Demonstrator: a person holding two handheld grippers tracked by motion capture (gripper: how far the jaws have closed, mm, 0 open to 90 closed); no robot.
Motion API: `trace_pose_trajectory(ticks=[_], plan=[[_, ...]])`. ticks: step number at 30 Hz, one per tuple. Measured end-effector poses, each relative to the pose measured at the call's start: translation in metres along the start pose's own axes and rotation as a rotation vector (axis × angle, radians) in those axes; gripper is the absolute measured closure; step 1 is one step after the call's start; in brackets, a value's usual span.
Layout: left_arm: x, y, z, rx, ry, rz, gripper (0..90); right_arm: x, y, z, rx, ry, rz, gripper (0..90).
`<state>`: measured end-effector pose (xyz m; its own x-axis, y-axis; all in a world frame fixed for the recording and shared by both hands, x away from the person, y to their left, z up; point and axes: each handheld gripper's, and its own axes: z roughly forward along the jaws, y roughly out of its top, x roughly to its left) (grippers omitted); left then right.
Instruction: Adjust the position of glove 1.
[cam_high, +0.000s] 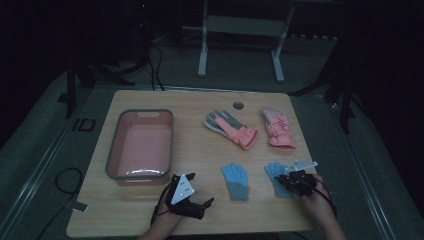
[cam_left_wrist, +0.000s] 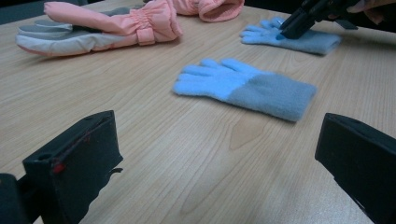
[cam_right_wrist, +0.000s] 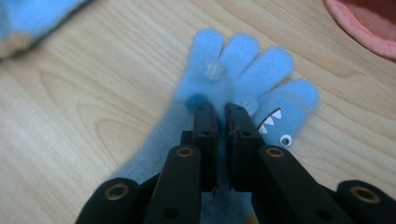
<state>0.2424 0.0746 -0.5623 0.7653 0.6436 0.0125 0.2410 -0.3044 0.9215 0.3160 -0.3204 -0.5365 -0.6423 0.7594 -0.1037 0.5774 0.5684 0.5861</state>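
Right tongs (cam_right_wrist: 218, 109) pinched almost together on fabric of right blue glove (cam_right_wrist: 243, 79), at the palm just below the fingers. Clamped, a fold of knit caught between the pads. Same tongs seen in high view (cam_high: 288, 178) near front-right corner of counter (cam_high: 200, 100), hand behind them over the front edge. Seen from left gripper view too (cam_left_wrist: 292, 31), tip down on that glove (cam_left_wrist: 299, 39).

Left tongs (cam_high: 202, 204) wide apart, holding nothing, pointing right along front edge of counter. Confirmed in left gripper view (cam_left_wrist: 215, 154): bare wood between the two black jaws.

Right blue glove (cam_high: 276, 177) flat on counter, front-right area, fingers toward far edge. Shark-face print on one finger: white teeth and a googly eye.

Second blue glove (cam_high: 235, 180) just left of it, front-middle, flat, untouched, fingers also toward far edge, grey-blue cuff toward front edge. In left gripper view (cam_left_wrist: 243, 86) lies ahead of the open jaws, well clear.

Pink-and-grey ski glove (cam_high: 231, 128) at mid-counter toward far edge, lying diagonally. Pink mitten (cam_high: 278, 129) beside it, closer to right edge, apart from the blue pair.

Pink tub with grey rim (cam_high: 114, 150) on left half of counter, near left edge, nothing visible inside.
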Motion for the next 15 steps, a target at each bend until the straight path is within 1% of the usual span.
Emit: trace_pose_trajectory(ticks=[2,4,7,9,11,14,15], plan=[[0.0,0.0,0.0,0.001,0.002,0.001,0.0,0.002,0.001,0.0,0.001,-0.018,0.054,85.4],[0.0,0.0,0.0,0.001,0.002,0.003,0.0,0.003,0.004,-0.003,0.006,-0.041,0.083,85.8],[0.0,0.0,0.0,0.001,0.003,0.004,0.0,0.007,0.015,-0.014,-0.025,-0.066,0.125,86.0],[0.0,0.0,0.0,0.001,0.002,0.004,0.0,0.01,0.027,-0.025,-0.048,-0.088,0.139,86.0],[0.0,0.0,0.0,0.001,0.002,0.002,0.0,0.012,0.037,-0.033,-0.07,-0.094,0.149,86.0],[0.0,0.0,0.0,0.001,0.002,0.005,0.0,0.02,0.055,-0.046,-0.096,-0.105,0.146,86.0],[0.0,0.0,0.0,0.001,0.002,0.005,0.0,0.023,0.06,-0.049,-0.103,-0.1,0.141,86.1]])
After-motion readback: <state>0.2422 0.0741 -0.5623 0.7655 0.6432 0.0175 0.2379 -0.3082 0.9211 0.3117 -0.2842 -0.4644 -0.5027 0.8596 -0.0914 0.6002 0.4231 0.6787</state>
